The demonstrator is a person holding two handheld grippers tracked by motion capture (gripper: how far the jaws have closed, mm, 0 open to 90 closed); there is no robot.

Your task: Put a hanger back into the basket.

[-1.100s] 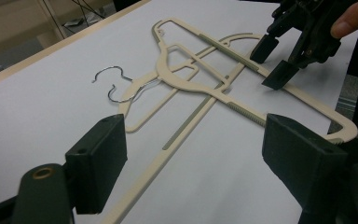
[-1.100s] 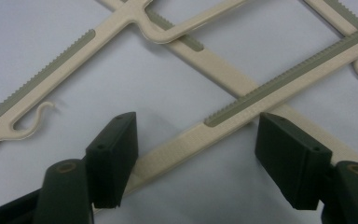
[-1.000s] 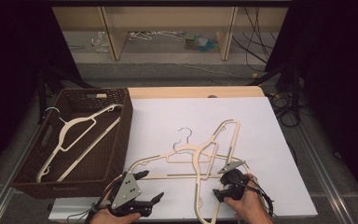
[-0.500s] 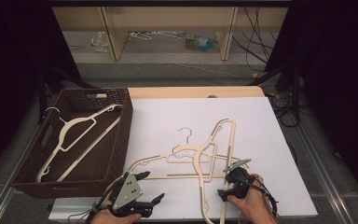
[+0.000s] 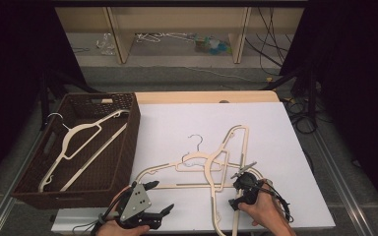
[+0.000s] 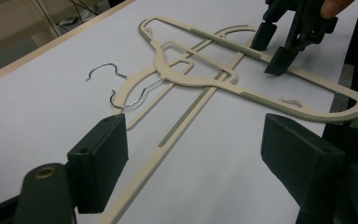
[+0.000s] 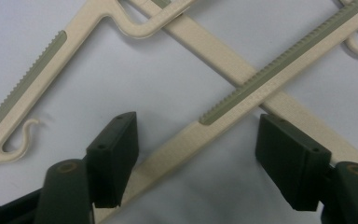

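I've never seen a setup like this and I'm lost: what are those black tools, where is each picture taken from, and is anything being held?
A person holds a hand-operated gripper in each hand: the left gripper and the right gripper. The high view looks down on the white table from above. Each of the other two pictures comes from a camera riding on one gripper, looking along its two black jaws. Two cream hangers lie crossed on the table, and a third hanger lies in the brown basket. Nothing is held: the right gripper's jaws have just opened and straddle a hanger bar without pressing it; the left gripper is open too.
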